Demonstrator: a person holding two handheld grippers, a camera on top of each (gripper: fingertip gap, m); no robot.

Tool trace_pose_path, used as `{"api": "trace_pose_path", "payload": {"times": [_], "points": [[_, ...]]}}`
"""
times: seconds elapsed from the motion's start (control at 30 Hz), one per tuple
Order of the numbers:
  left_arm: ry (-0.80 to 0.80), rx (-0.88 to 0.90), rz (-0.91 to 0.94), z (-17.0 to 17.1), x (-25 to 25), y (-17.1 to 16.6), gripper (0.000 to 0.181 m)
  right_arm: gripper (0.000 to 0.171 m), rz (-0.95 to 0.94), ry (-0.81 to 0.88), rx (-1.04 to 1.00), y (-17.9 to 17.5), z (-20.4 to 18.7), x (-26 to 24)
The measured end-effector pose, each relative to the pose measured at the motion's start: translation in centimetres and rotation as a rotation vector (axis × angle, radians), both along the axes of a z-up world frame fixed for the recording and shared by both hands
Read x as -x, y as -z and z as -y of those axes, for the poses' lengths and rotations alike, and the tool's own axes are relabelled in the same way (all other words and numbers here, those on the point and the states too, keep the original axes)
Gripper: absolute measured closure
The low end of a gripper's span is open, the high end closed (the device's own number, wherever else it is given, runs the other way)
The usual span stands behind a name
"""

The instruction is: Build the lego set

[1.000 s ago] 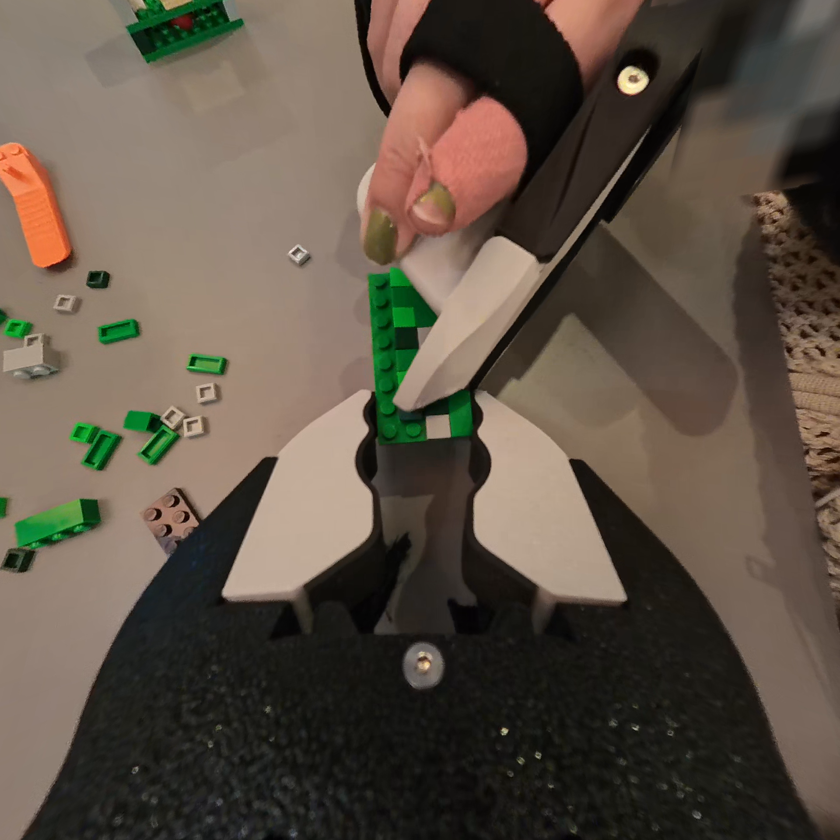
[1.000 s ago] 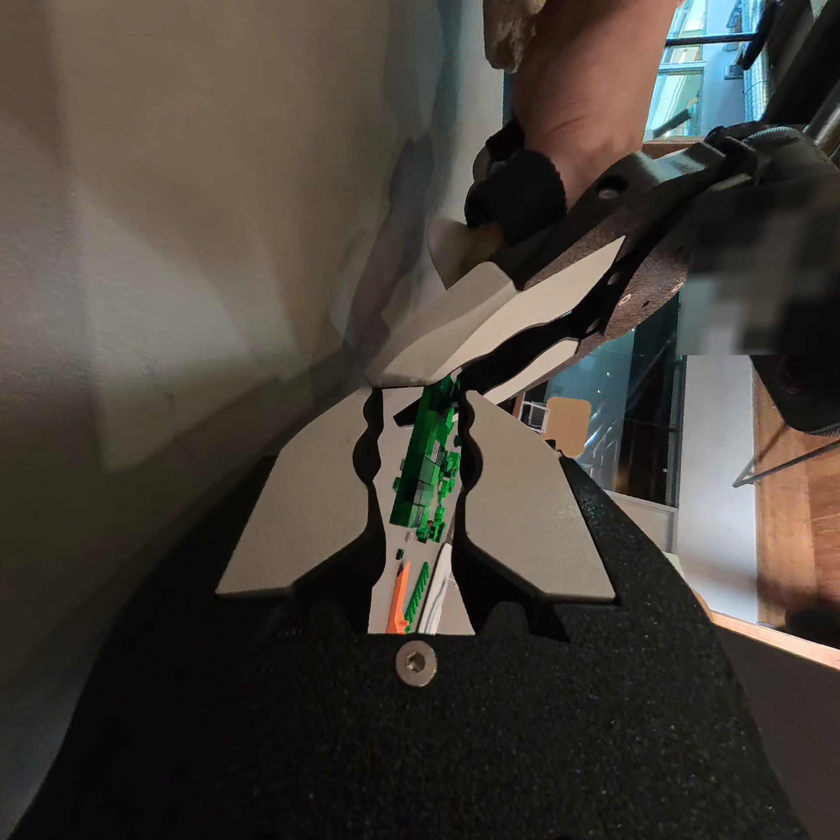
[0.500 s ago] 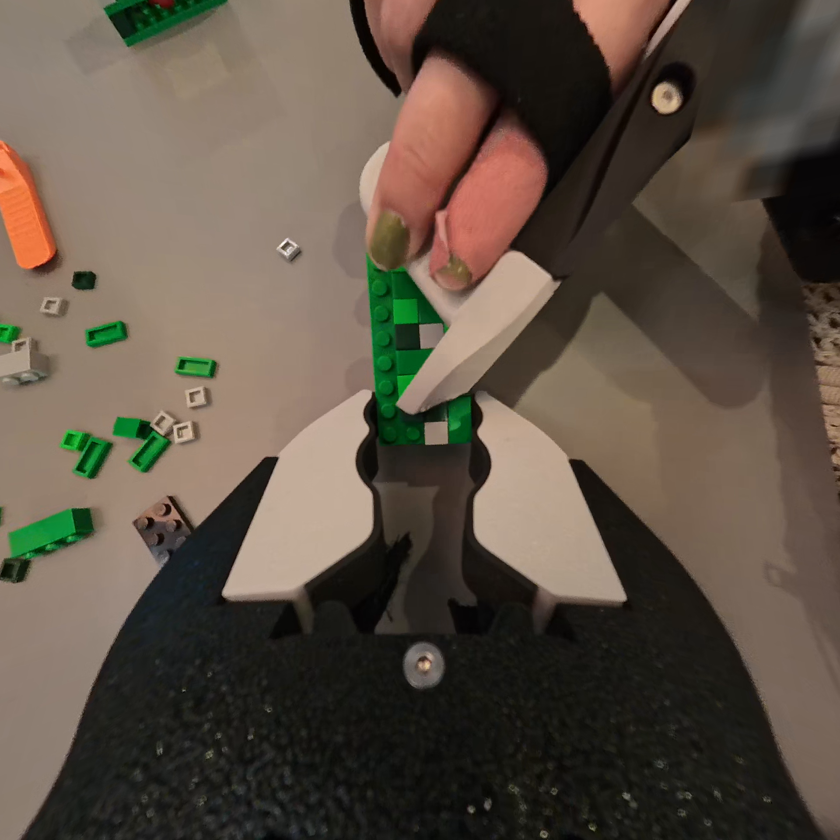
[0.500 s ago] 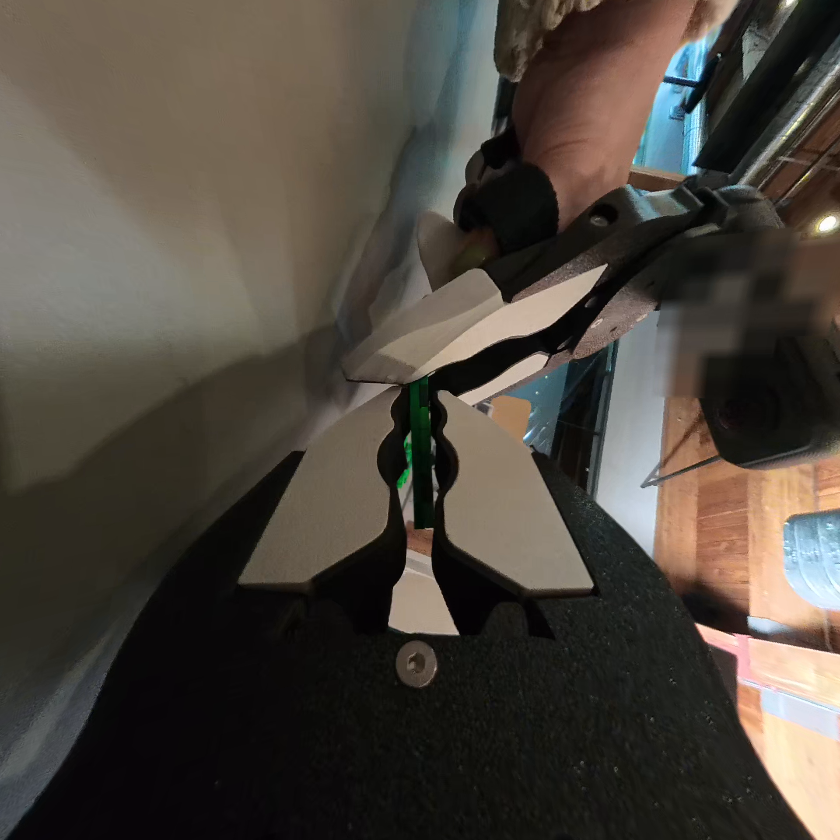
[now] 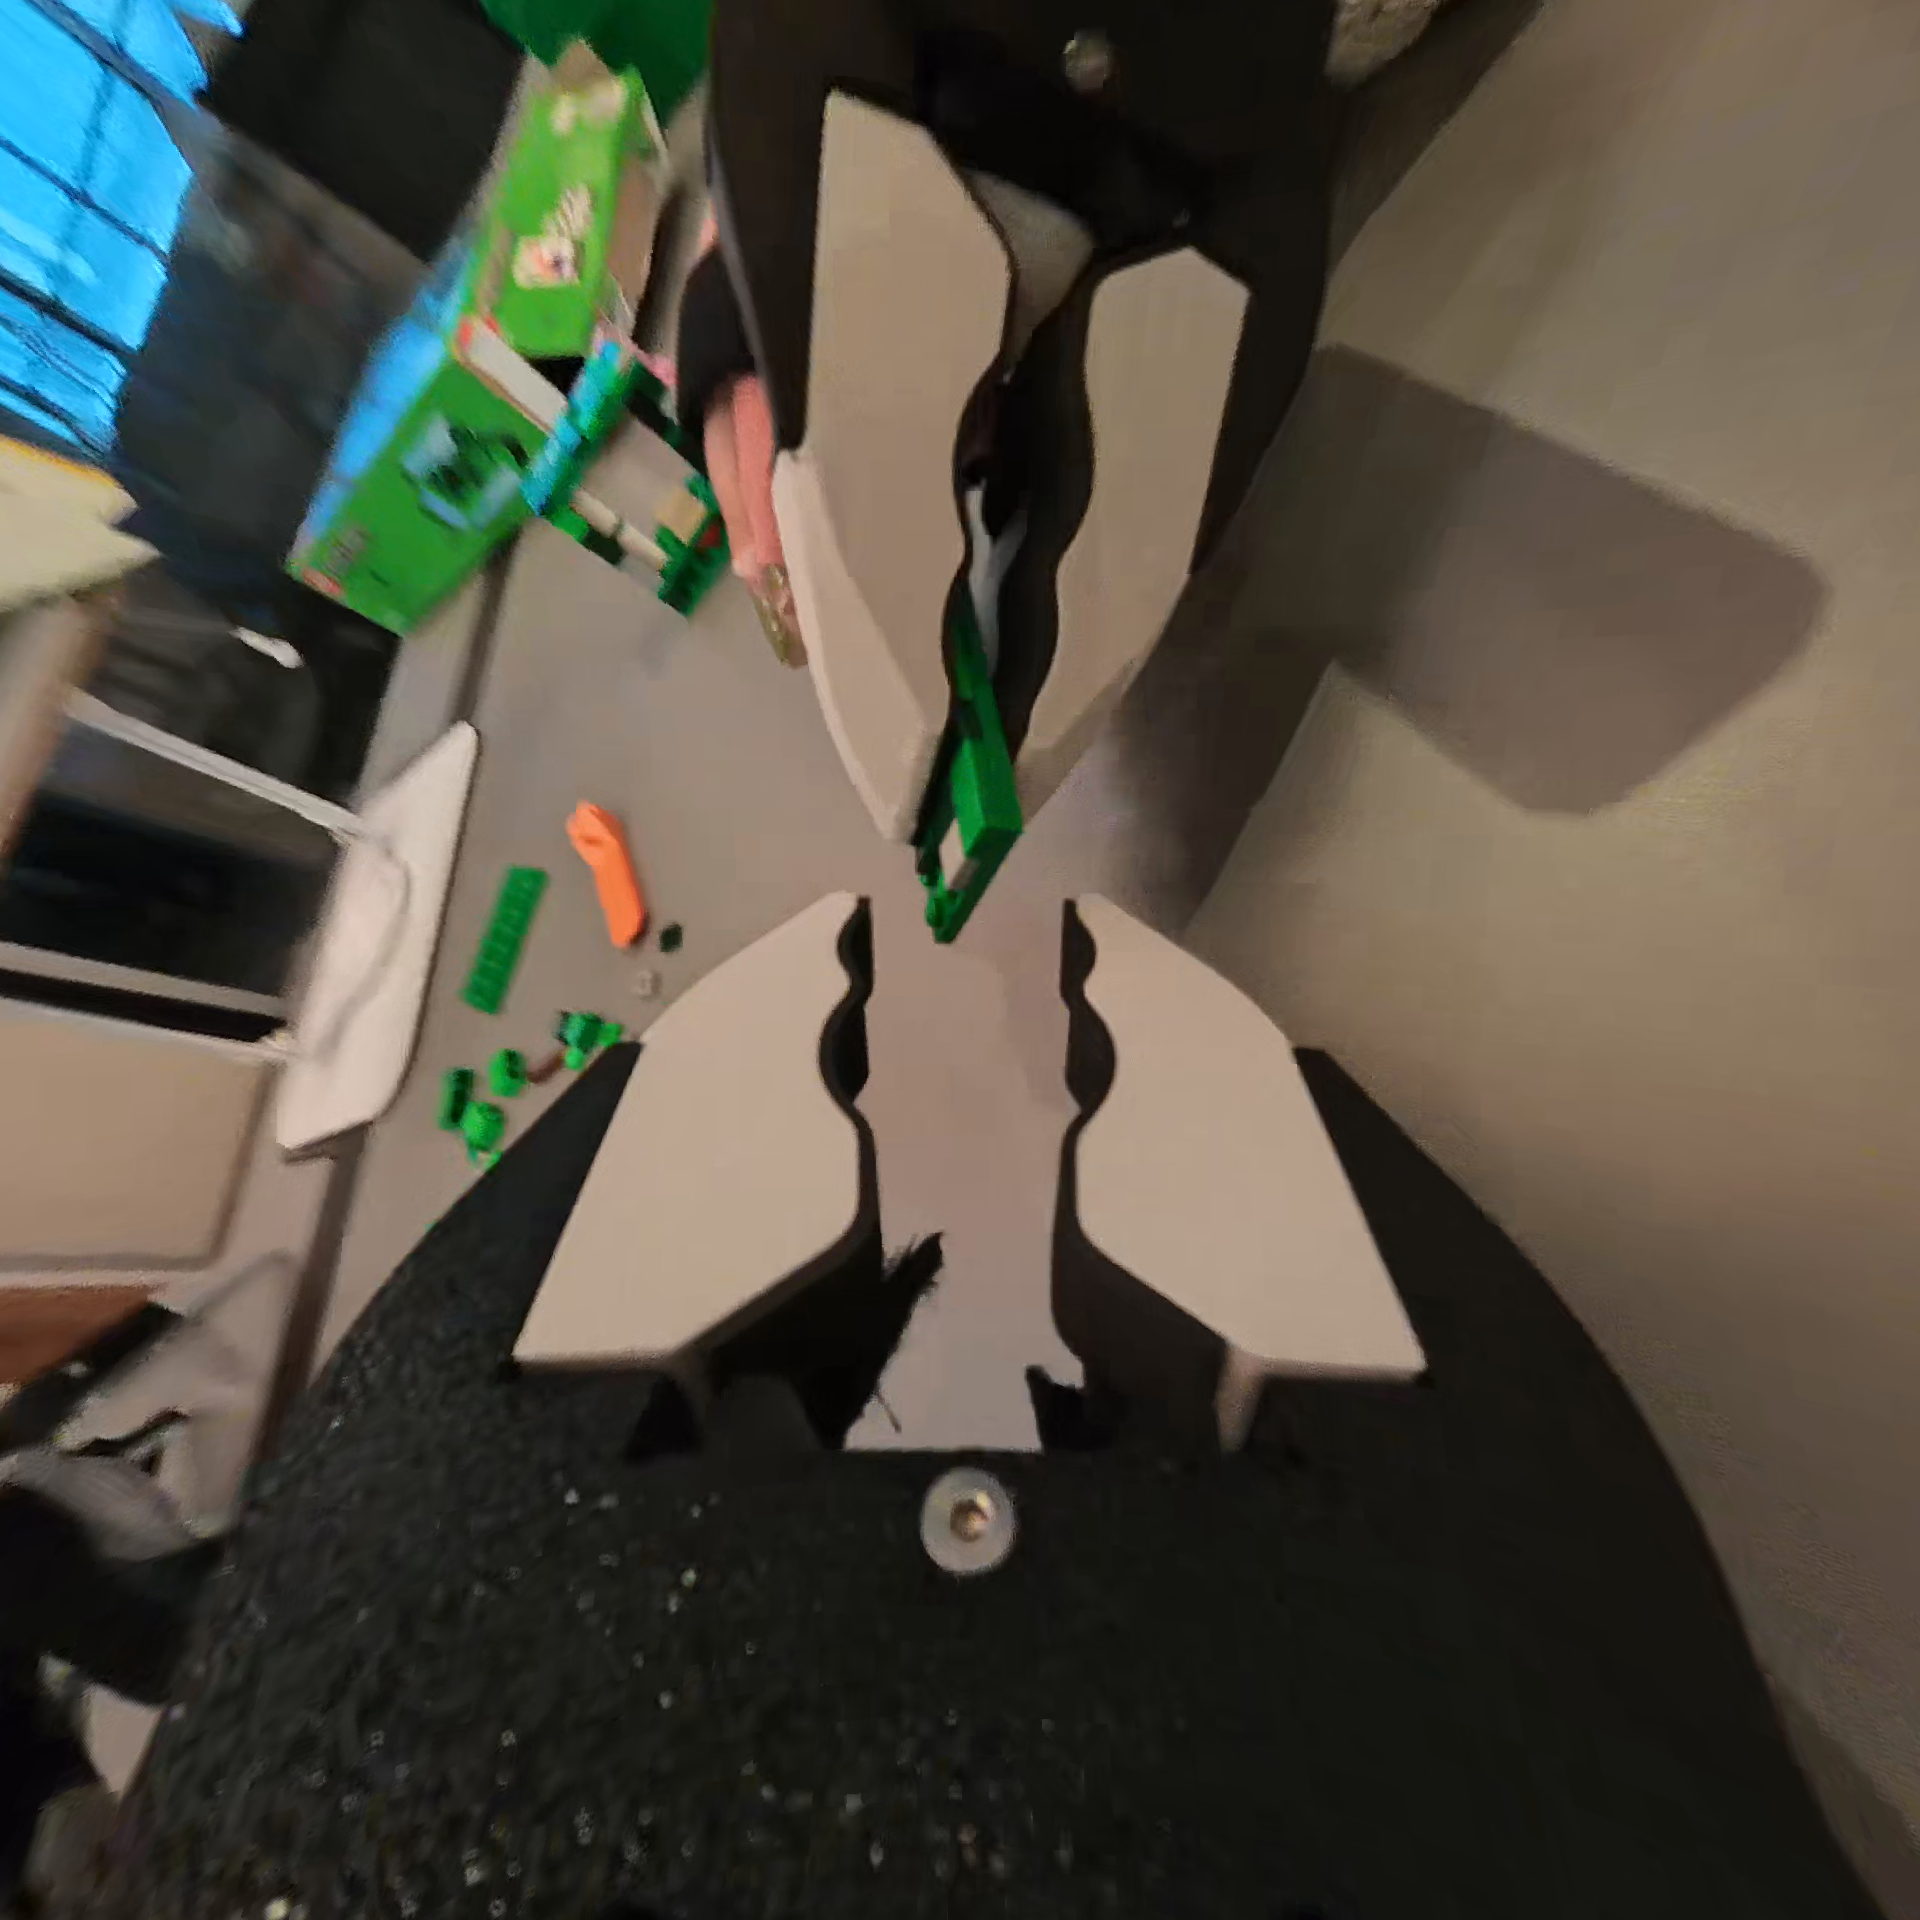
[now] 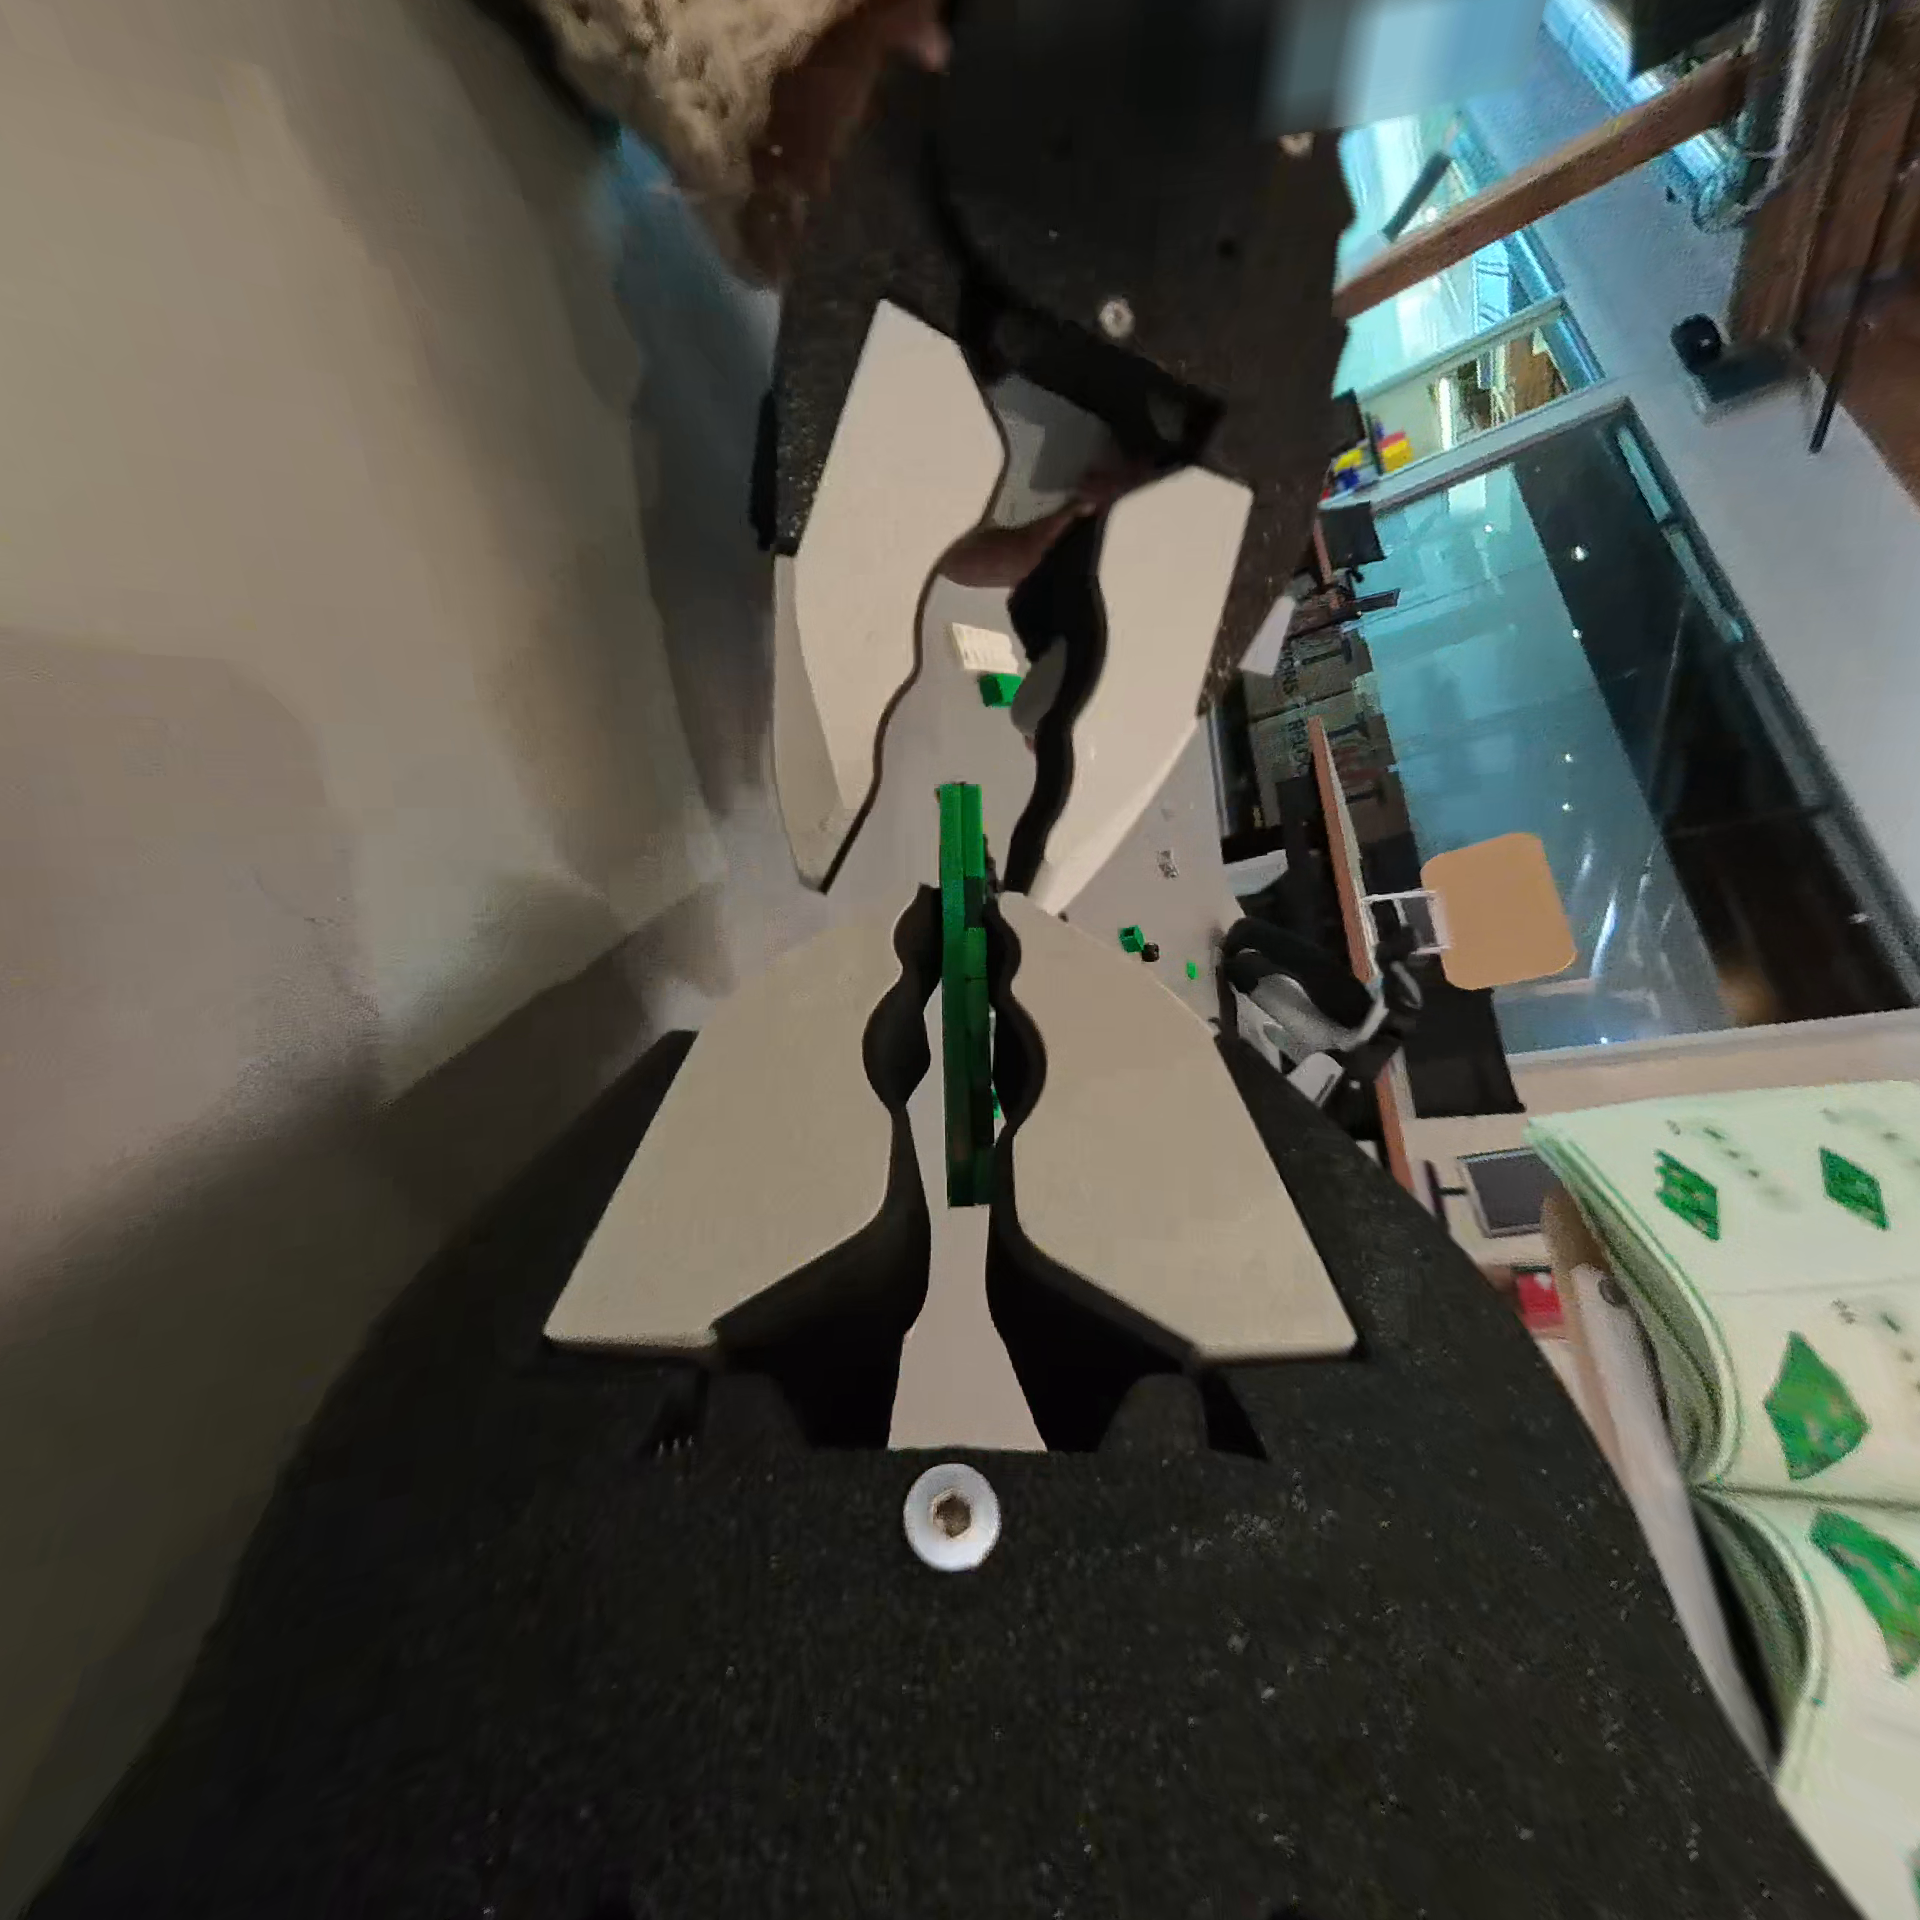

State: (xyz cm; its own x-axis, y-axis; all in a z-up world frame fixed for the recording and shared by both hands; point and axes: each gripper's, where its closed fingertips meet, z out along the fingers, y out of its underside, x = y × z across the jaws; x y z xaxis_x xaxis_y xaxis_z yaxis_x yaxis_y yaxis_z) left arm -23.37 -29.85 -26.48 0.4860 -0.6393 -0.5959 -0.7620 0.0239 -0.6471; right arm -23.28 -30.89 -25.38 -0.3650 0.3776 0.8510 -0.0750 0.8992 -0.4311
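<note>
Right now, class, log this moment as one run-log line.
left gripper: open, holding nothing | right gripper: shut on green lego plate | plate: lifted off table, edge-on between jaws

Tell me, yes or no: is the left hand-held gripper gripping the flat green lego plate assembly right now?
No: the left hand-held gripper stands open and empty, while the flat green lego plate assembly is clamped in the right hand-held gripper.

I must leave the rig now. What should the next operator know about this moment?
Left gripper: open, holding nothing.
Right gripper: shut on the green plate assembly, held edge-on in the air in front of the left gripper.
Loose green pieces and the orange separator tool lie on the grey table; the set box stands further off.
Done: the plate carries tiles.
Left: the remaining build.
</note>
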Motion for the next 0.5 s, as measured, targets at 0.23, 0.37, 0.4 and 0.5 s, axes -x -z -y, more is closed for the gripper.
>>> {"api": "trace_pose_path", "payload": {"times": [0.23,0.37,0.4,0.5], "points": [[0.060,-0.158,-0.045,0.3,-1.2,-1.6,0.166,0.165,-0.007,-0.037,0.054,-0.7,0.7,-0.6],[0.062,-0.189,-0.056,0.4,-1.2,-2.1,0.172,0.165,-0.009,-0.049,0.092,-1.4,0.8,-0.7],[0.066,-0.193,-0.061,0.5,-1.3,-2.2,0.173,0.165,-0.010,-0.053,0.095,-1.5,0.9,-0.7],[0.065,-0.236,-0.115,0.5,-1.2,-2.5,0.175,0.164,-0.007,-0.057,0.104,-1.7,1.0,-0.7]]}}
